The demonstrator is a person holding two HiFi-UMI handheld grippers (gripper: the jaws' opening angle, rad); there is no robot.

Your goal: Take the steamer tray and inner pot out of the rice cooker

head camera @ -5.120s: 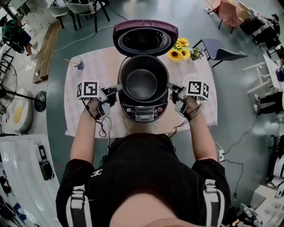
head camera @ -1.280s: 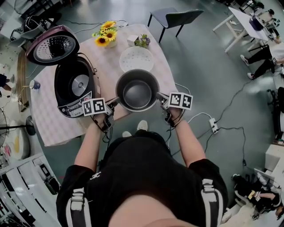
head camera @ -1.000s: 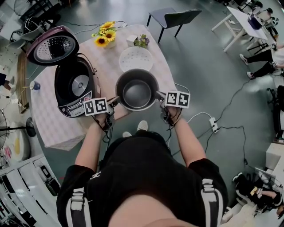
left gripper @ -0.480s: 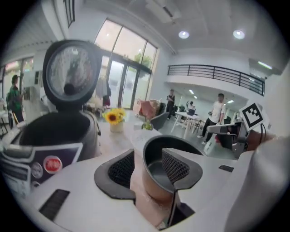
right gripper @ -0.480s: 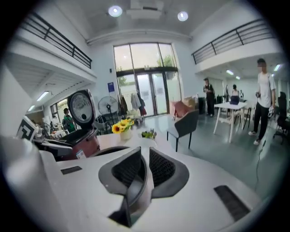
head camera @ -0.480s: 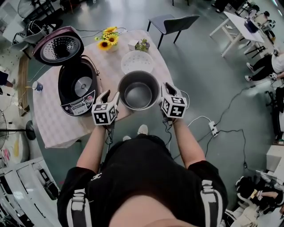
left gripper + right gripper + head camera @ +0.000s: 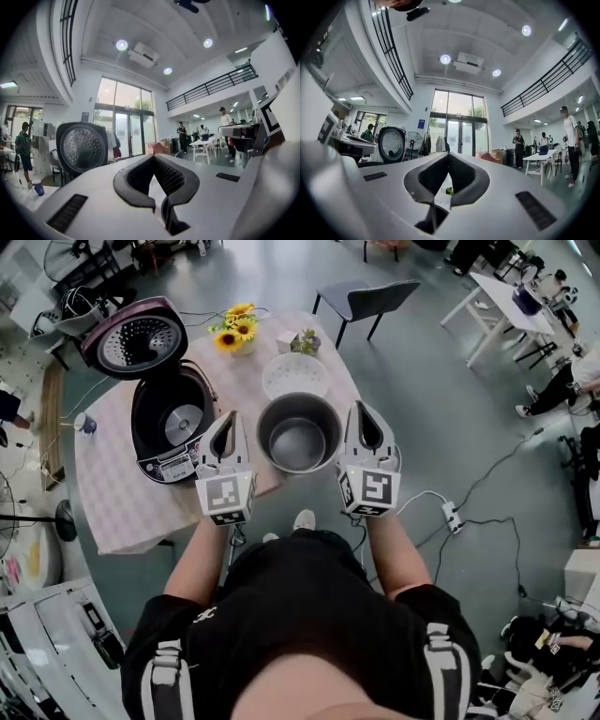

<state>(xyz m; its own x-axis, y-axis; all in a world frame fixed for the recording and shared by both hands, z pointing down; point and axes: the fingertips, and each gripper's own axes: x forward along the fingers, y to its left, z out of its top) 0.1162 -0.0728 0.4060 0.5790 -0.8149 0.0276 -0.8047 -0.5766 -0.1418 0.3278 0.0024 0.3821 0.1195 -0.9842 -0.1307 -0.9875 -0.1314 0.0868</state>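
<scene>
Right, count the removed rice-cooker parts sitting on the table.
2: the round white perforated steamer tray on the far side of the table, and the grey metal inner pot just nearer the person. None seems hidden.

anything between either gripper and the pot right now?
Nothing visible. The pot sits on the table with the left gripper and right gripper flanking it, both shut and empty, with only open air between. The tray lies beyond the pot, out of the way.

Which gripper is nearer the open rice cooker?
Left. The left gripper hovers just beside the rice cooker, between it and the inner pot; the right gripper is on the pot's far side, away from the cooker.
</scene>
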